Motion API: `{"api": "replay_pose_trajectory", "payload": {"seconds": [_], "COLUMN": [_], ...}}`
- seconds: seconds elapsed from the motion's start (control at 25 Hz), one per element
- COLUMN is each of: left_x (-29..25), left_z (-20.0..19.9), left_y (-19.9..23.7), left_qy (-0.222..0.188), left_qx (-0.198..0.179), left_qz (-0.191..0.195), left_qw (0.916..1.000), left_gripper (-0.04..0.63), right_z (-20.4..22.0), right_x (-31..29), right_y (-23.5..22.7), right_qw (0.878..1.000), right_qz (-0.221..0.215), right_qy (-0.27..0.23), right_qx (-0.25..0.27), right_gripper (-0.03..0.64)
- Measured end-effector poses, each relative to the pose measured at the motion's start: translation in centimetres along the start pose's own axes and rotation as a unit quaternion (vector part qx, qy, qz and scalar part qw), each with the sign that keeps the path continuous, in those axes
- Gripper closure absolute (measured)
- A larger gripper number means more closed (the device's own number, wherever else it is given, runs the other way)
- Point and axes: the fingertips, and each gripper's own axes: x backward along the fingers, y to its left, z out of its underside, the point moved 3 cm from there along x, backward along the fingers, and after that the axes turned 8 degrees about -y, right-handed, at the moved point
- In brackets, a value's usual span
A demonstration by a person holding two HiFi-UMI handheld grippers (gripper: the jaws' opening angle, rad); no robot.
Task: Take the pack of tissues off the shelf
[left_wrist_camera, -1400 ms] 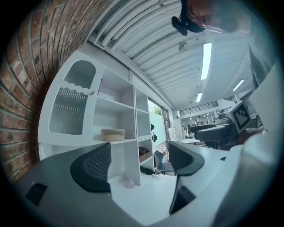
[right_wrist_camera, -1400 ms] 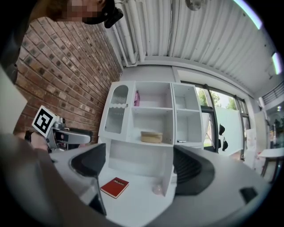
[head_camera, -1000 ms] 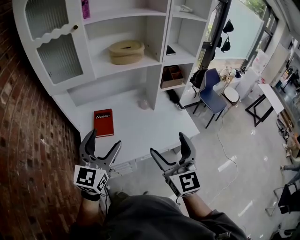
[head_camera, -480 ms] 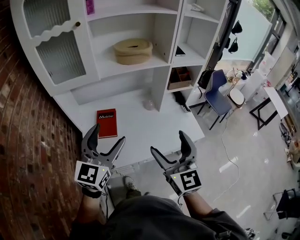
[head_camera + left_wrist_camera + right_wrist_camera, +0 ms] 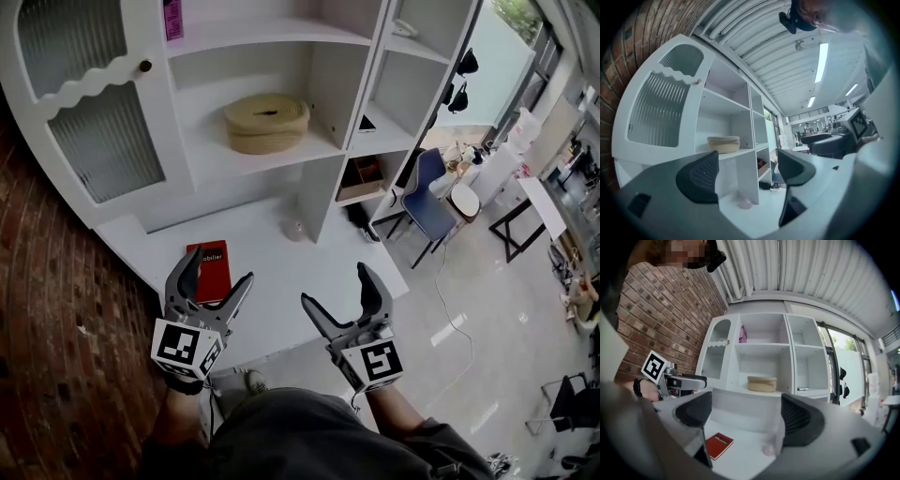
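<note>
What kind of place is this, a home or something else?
Probably a large work hall, not a home: a white shelf unit against a brick wall, a blue chair and tables on a shiny floor, strip lights on a ribbed ceiling.

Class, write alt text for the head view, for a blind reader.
Left gripper and right gripper, open and empty, face a white shelf unit. A round tan box sits on its middle shelf, a pink pack higher up, a red book on the counter.
</note>
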Motion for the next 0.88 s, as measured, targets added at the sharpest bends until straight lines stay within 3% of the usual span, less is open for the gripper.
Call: {"api": "replay_pose_trajectory", "payload": {"seconds": [0.4, 0.88], "left_x": [-4.2, -9.6], "left_z": [1.1, 1.7], "left_y": [4.5, 6.8], "left_qy": [0.006, 0.013], "left_qx": [-0.001, -0.013], "left_qz": [0.031, 0.015], "left_qw": [0.9995, 0.9997], "left_gripper": [0.204, 0.207], "right_z": [0.7, 1.5], "right_x": [-4.8, -9.2], "right_y": [-0.7, -5.3], "right_qw": [1.000, 1.000], "right_qz": [0.027, 0.019], "right_qy": [0.010, 0.004], "right_qx": [0.005, 0.001], "right_gripper": [0.158, 0.158]}}
